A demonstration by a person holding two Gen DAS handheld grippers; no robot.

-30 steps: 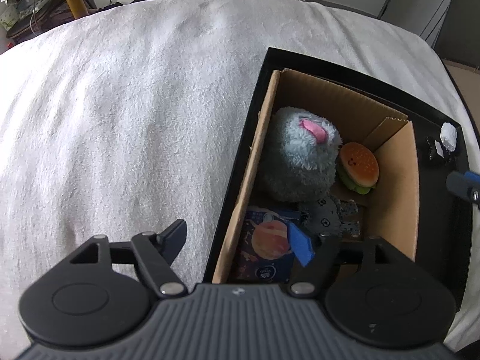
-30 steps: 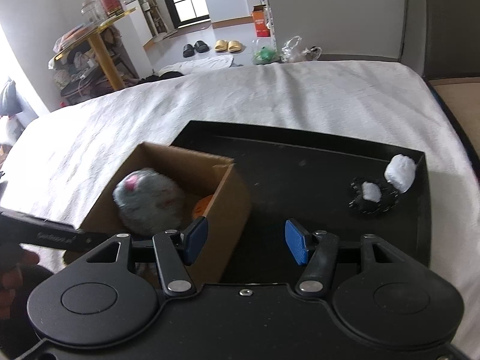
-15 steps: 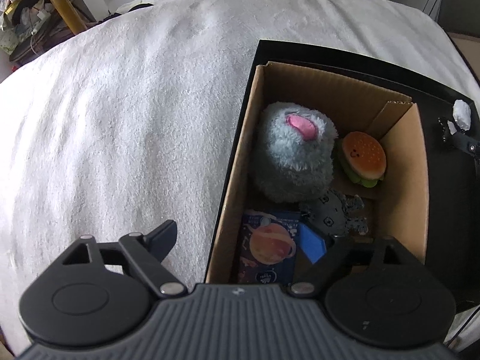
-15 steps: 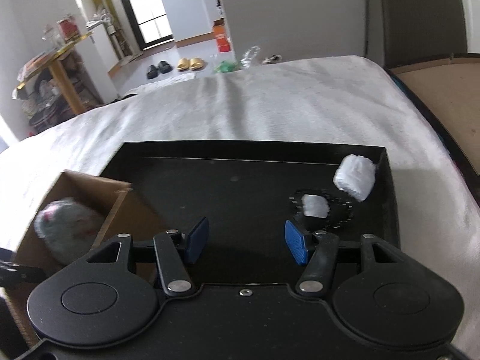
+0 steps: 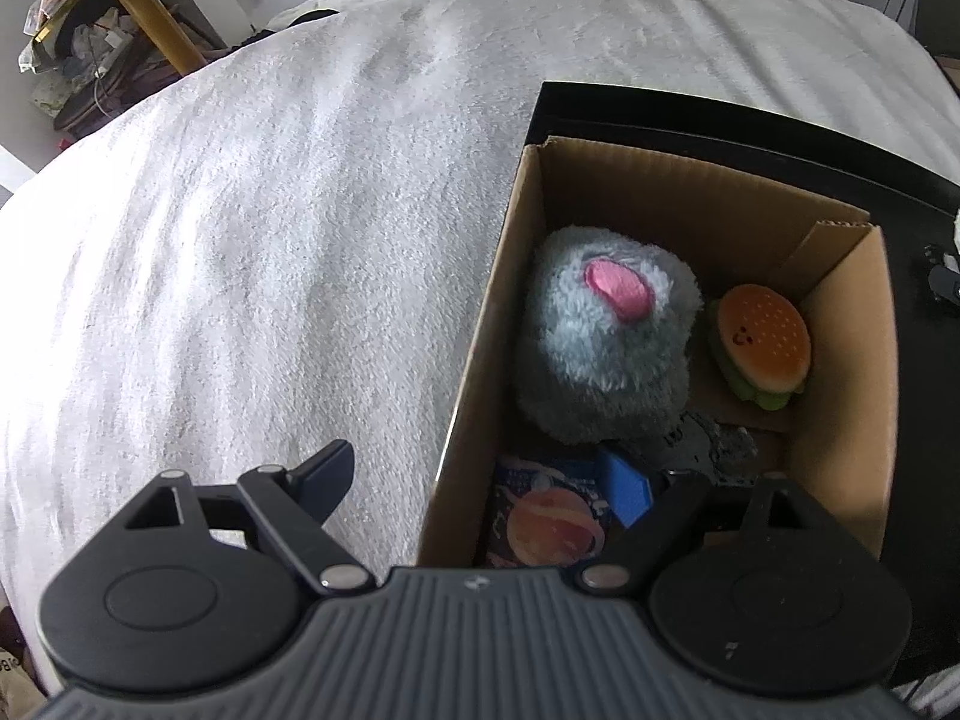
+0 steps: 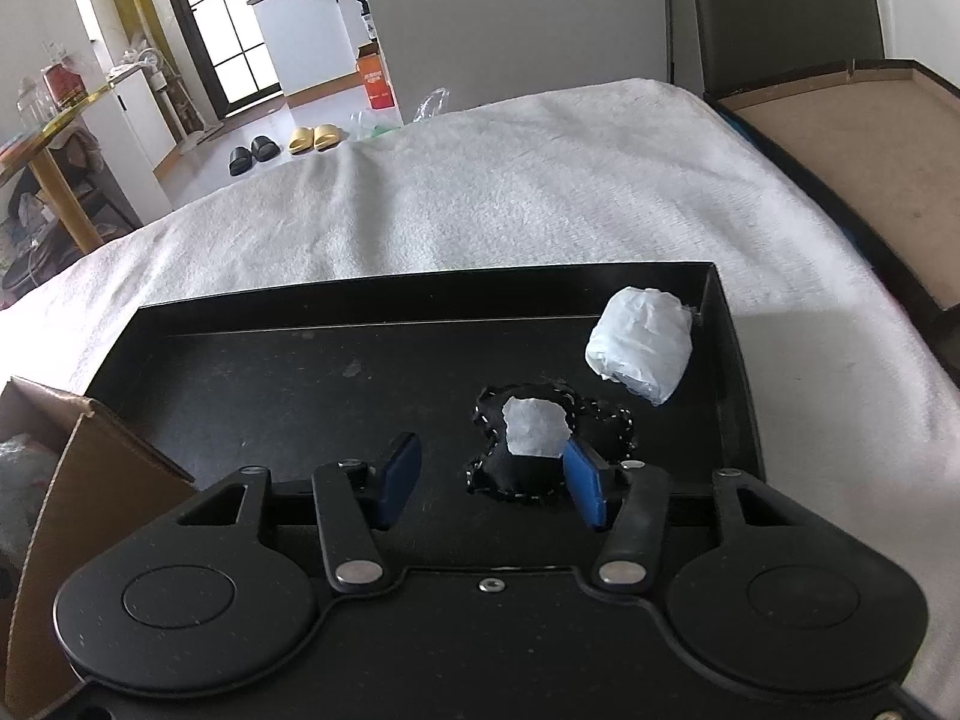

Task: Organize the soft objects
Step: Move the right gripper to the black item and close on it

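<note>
A cardboard box (image 5: 840,438) stands on a black tray (image 6: 252,372) on the white bed. Inside lie a grey plush toy (image 5: 600,354) with a pink patch, a burger toy (image 5: 759,342), a small grey spotted toy (image 5: 714,441) and a planet-print packet (image 5: 549,525). My left gripper (image 5: 480,480) is open, straddling the box's left wall. My right gripper (image 6: 492,480) is open over the tray, just before a black sparkly cloth with a white wad (image 6: 534,426). A white rolled bundle (image 6: 642,345) lies at the tray's far right corner.
The box corner (image 6: 72,468) shows at the left of the right wrist view. A white blanket (image 5: 270,210) covers the bed. A brown board (image 6: 852,144) lies right of the bed. Slippers (image 6: 282,144) and a yellow-legged table (image 5: 150,12) stand on the floor beyond.
My right gripper has swung right, away from the box, toward the black cloth and white bundle. My left gripper has shifted slightly over the box's left wall, staying open.
</note>
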